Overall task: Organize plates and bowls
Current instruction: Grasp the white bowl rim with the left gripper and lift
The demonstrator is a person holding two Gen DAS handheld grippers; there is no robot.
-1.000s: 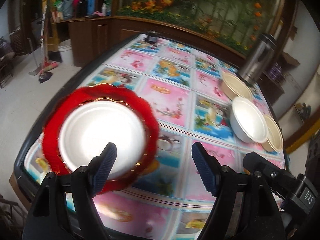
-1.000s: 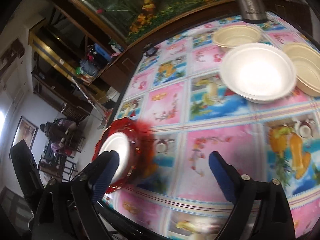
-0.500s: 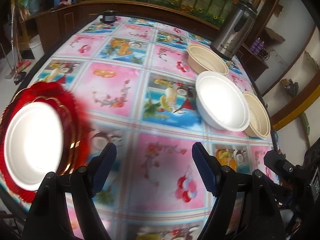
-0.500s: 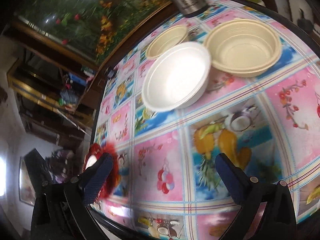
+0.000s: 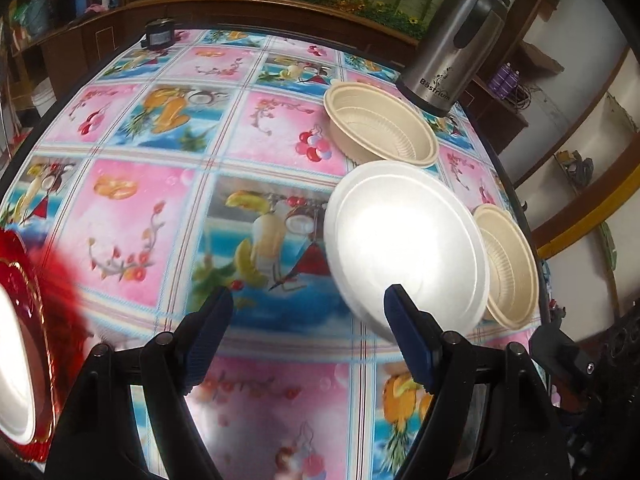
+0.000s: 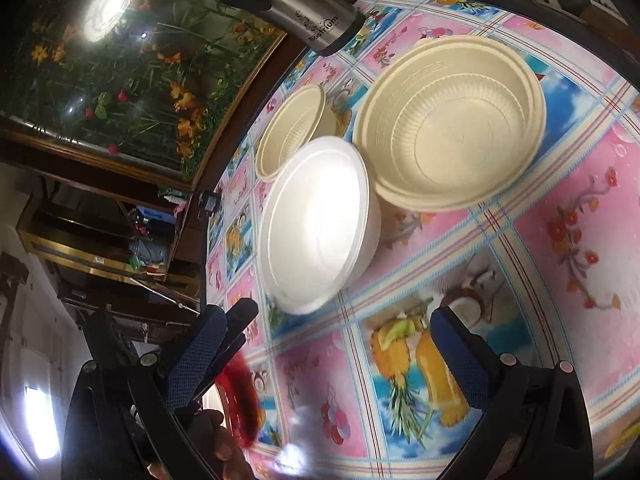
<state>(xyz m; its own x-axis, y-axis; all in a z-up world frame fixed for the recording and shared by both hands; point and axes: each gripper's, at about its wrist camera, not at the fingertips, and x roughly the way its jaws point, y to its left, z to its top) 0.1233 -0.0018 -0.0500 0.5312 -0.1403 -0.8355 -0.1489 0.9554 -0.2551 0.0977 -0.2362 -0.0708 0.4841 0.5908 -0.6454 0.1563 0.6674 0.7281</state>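
- The bench [image 5: 168, 216] fills both views, covered in a cloth of pink and blue fruit-and-flower squares; its near edge is hidden behind the tool bodies, and the cloth print blurs close to the cameras.
- The red plate [image 5: 24, 292] sits at the bench's left edge, cut off by the left wrist frame and smeared; a white dish [image 5: 12, 368] rests inside it, only partly seen. In the right wrist view just a red blur shows low on the left.
- The white bowl [image 5: 404, 248] stands right of centre, its inside washed out by glare, so whether it holds anything cannot be made out.
- Two cream ribbed bowls flank it: the far cream bowl [image 5: 380, 124] lies beyond it near the flask, and the right cream bowl [image 5: 508, 264] is partly hidden behind the white bowl's rim. Both look empty.
- A steel flask [image 5: 452, 40] stands upright at the far right corner, its top cropped in the right wrist view.
- The left tool [image 5: 308, 320] hangs above the bench with fingers spread, nothing between them; its right finger overlaps the white bowl's near rim in view.
- The right tool [image 6: 324, 344] is likewise spread and empty, above the cloth just short of the white bowl [image 6: 320, 224].
- A small dark object [image 5: 159, 32] sits at the far edge, too small to identify.
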